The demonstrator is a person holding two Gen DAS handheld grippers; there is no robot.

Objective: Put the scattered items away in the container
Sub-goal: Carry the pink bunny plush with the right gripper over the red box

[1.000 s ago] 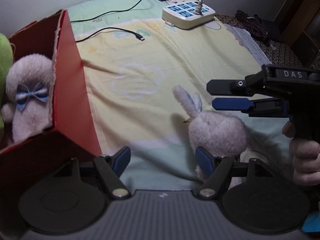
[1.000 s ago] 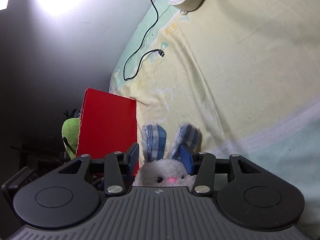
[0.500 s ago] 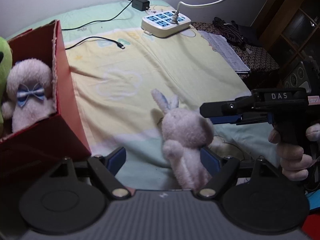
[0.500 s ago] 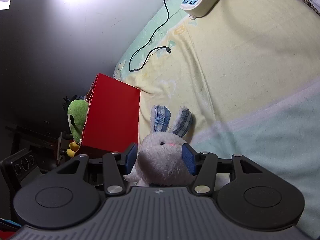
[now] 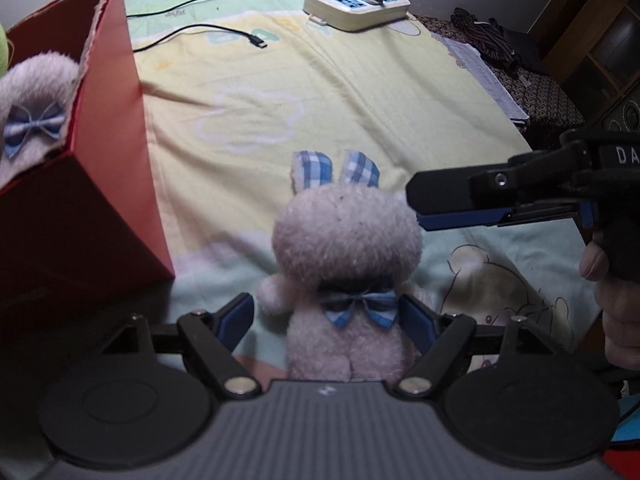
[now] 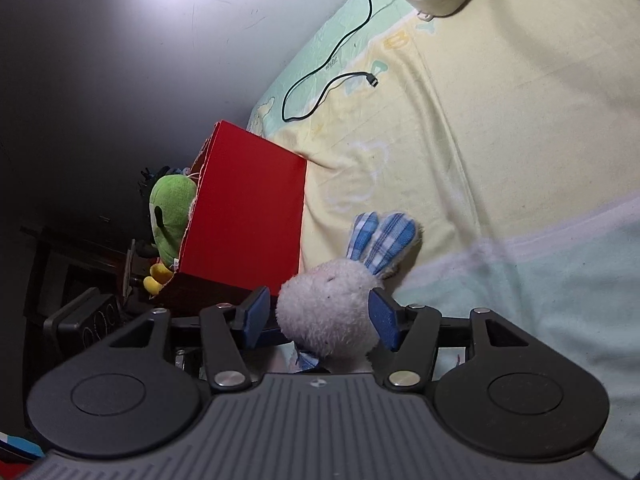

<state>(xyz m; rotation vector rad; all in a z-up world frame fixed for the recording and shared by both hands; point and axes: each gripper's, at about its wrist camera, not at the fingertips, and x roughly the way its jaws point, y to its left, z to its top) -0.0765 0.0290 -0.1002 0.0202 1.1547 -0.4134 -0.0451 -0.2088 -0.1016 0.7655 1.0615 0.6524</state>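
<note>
**A:** Left wrist view, item one?

**B:** Plush rabbit (image 5: 347, 236), pale pink, blue plaid ears, blue plaid bow tie at the neck. Upright, back of the head to the camera, standing between the fingers of the left claw (image 5: 326, 318). That claw is spread wide; the blue pad on the right looks to touch the toy's flank, the left pad stands apart from it.

**A:** Item two?

**B:** Right claw (image 5: 448, 204), entering from the right edge, its tip against the side of the rabbit's head. A hand (image 5: 618, 312) grips its handle.

**A:** Container?

**B:** Red cardboard box (image 5: 100, 184), left on the bed sheet (image 5: 360, 92). Inside: a second pale plush toy (image 5: 34, 120) with a blue bow. Far end of the bed: white power strip (image 5: 356, 2), black USB cable (image 5: 208, 32).

**A:** Right wrist view?

**B:** Rabbit's head (image 6: 330, 314) sits between the right claw's (image 6: 320, 318) blue pads. The right pad presses the fur; the left pad shows a narrow gap, so whether it is gripping I cannot tell. Red box (image 6: 244, 212) just beyond, with a green plush toy (image 6: 170, 212) leaning over its far edge.
</note>
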